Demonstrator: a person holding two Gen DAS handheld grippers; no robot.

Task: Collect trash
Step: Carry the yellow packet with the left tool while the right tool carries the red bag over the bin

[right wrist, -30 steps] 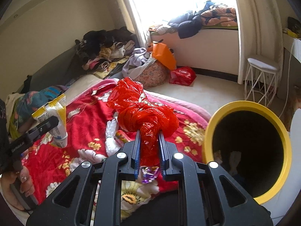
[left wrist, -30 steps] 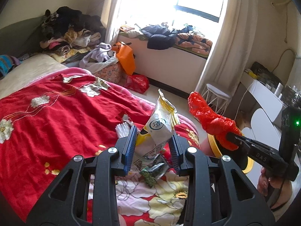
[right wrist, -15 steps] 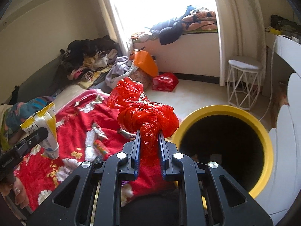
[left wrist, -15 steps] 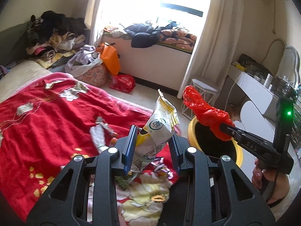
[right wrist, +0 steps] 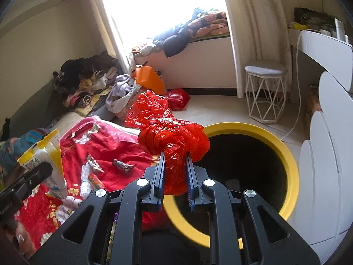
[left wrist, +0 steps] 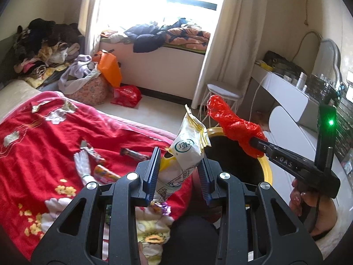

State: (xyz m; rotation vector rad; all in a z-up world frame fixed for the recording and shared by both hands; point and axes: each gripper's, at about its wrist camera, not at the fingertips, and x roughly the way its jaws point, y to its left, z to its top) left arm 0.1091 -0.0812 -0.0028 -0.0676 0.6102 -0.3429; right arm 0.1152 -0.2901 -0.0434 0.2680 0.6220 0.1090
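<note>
A bed under a red floral blanket (left wrist: 33,145) – candy wrappers (left wrist: 132,153) and a white glove (left wrist: 82,165) lie scattered on it.

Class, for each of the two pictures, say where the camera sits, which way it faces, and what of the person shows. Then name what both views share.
Left wrist: on the left gripper, facing over the red blanket toward the window; it grips a snack bag; the other hand shows at right.
Right wrist: on the right gripper, facing the yellow bin; it grips a red plastic bag; a hand shows at lower left.
Shared: blanket, bin, both bags, white stool.
</note>
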